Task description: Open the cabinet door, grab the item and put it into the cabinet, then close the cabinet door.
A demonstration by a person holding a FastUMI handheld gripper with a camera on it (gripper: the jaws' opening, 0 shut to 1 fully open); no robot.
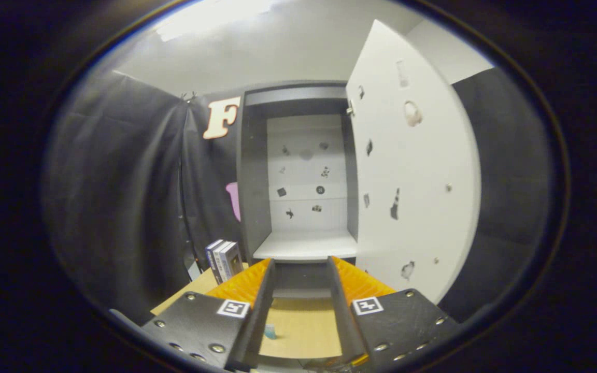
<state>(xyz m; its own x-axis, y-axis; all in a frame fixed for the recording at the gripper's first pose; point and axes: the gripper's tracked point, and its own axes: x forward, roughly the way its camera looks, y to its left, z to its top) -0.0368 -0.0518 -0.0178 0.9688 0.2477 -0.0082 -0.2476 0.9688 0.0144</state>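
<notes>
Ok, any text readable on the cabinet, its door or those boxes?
White cabinet door stickers: too small to read.
Cabinet back panel stickers: too blurred.
Upright dark boxes on the wooden table: print unreadable.
Gripper: jaws open, empty, facing the shelf; square markers, no words.

hand-held gripper [301,269], ridged fingers [246,282], dark textured plates with silver screws, two square black-and-white markers

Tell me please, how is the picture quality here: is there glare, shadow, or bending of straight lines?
In the gripper view, fisheye distortion bows the open cabinet door outward; a bright glare patch washes out the ceiling; the booth's cloth wall is dim; the cabinet interior is evenly lit and fairly sharp; the open, empty claw looks sharp in the foreground.
</notes>
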